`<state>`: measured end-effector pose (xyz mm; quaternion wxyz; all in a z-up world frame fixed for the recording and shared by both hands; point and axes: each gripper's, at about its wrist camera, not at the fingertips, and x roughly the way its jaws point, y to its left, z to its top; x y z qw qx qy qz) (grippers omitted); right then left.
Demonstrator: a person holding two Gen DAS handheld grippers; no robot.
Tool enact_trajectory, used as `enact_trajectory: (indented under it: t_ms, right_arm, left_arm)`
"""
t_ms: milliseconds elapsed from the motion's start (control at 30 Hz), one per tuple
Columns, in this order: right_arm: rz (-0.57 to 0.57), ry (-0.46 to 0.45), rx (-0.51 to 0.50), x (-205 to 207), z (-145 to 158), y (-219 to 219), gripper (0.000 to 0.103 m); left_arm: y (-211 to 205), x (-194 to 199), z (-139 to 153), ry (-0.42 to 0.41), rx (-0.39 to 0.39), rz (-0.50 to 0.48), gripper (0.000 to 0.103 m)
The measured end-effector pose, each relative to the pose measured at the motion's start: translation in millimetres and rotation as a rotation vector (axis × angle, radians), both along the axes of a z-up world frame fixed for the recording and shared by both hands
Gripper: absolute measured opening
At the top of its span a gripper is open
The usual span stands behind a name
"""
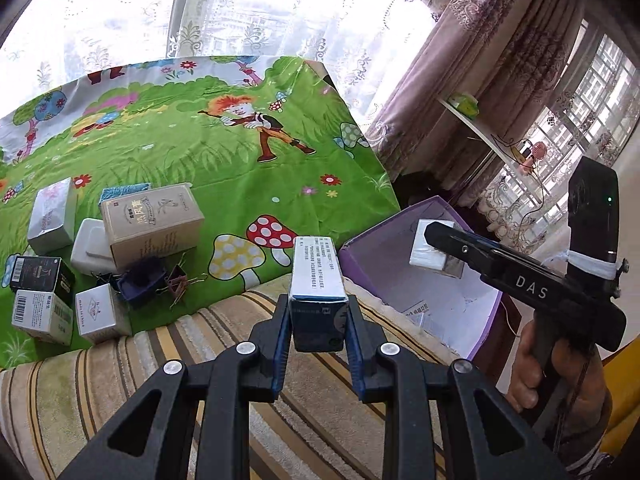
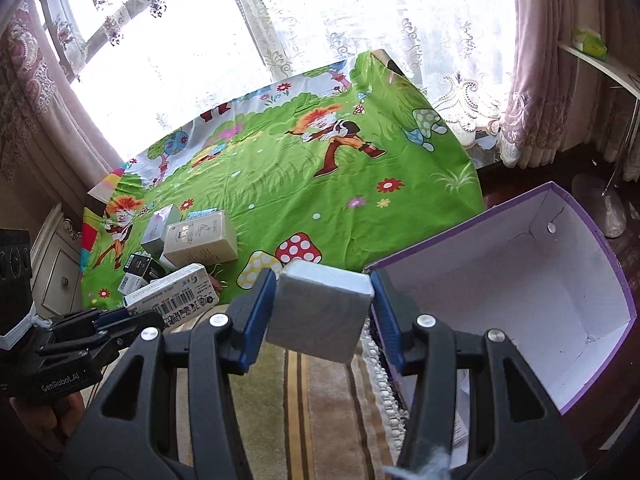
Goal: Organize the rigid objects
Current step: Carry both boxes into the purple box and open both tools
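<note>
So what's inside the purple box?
The purple cardboard box shows bare white walls and some printed paper at the bottom. Its near wall and the silvery white box hide the rest.

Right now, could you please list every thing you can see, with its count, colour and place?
purple box: 1, purple outside, white inside, open, right of the cloth
small boxes: about seven, beige, white, black, clustered on the cloth's left
binder clips: a few, dark, beside the cluster
cartoon cloth: 1, green
striped rug: 1, beige, under the claws
left claw: shut on a blue-white carton
right claw: shut on a white block
</note>
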<state>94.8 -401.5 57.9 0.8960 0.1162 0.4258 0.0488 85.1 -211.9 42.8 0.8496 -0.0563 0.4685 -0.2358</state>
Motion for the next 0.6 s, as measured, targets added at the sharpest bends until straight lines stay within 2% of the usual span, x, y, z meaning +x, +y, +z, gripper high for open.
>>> enact_trajectory:
  t_ms: [200, 367, 600]
  right_arm:
    - [-0.129, 0.023, -0.024, -3.2, -13.5, -61.3, 0.053]
    - [-0.221, 0.052, -0.033, -6.0, -27.1, -103.0, 0.053]
    - [-0.287, 0.085, -0.037, -7.8, -43.6, -133.3, 0.053]
  left_arm:
    - [-74.3, 18.3, -17.0, 0.095, -0.032, -0.125, 0.026]
    - [-120.5, 27.2, -29.4, 0.136, -0.008, -0.194, 0.026]
    - [-149.3, 38.2, -48.6, 0.207, -0.03, -0.197, 0.026]
